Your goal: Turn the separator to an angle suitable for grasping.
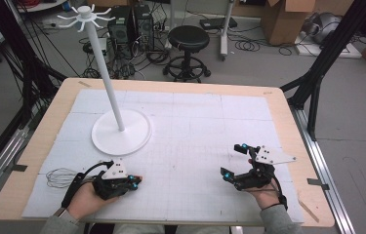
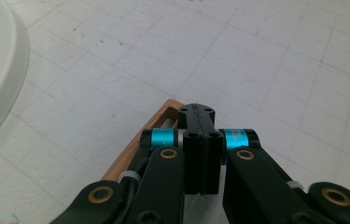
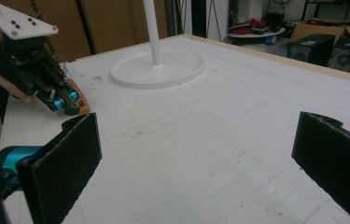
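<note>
One table (image 1: 288, 122), white gridded mat on a wood top; grey floor, cables, one black stool (image 1: 188, 39) at 12 o'clock. One white hook stand (image 1: 121, 130) at 10 o'clock. Two tongs: left tongs (image 1: 135, 180) at 7 o'clock, pressed together on the wooden handle (image 2: 137, 142) of one wire whisk (image 1: 59, 178) lying at 8; right tongs (image 1: 233, 163) at 5, spread, nothing between.

A wooden-edged table (image 1: 288, 122) is covered by a white gridded mat (image 1: 210, 141); on the mat's left half the round white base of a stand (image 1: 121, 132) is set; near the front left corner a wire whisk (image 1: 59, 177) is laid, its wooden handle (image 2: 135, 144) resting on the mat.
</note>
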The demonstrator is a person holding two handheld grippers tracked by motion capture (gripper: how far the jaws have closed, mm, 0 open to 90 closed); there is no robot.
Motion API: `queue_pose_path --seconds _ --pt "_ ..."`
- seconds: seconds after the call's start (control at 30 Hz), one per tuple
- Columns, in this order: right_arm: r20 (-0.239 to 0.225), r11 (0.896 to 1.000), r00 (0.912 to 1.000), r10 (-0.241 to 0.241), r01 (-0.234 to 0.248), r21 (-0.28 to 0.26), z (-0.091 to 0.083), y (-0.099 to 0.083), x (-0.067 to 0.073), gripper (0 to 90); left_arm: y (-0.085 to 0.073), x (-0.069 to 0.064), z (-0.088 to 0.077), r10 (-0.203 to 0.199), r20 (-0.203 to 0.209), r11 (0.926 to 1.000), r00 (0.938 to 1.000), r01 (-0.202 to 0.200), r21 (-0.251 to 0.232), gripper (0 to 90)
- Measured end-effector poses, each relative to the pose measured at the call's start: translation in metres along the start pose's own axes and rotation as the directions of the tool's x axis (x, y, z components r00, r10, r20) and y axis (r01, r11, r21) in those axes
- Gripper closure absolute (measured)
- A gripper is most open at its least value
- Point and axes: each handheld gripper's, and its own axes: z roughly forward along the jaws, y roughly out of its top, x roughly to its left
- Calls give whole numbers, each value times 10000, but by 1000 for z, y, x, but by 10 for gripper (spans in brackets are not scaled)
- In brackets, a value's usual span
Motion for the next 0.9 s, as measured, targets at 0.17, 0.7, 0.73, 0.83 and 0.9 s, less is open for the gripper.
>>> queue_pose_path --seconds 0.17,0.7,0.73,0.83,0.9 --pt "5 10000 10000 -46 46 14 0 0 0 5 2 6 1 -95 -218 9999 9997 93 -61 898" --pt "0 10000 10000 -25 25 23 0 0 0 5 4 19 6 -334 -789 9985 9963 299 -449 898" --pt "-1 10000 10000 -45 45 22 0 0 0 5 4 21 6 -404 -723 9980 9966 366 -520 898" --pt "2 10000 10000 -36 36 10 0 0 0 5 4 21 6 -376 -751 9981 9965 339 -508 898" --pt "2 10000 10000 -6 6 4 0 0 0 6 3 19 6 -346 -740 9986 9967 315 -422 898"
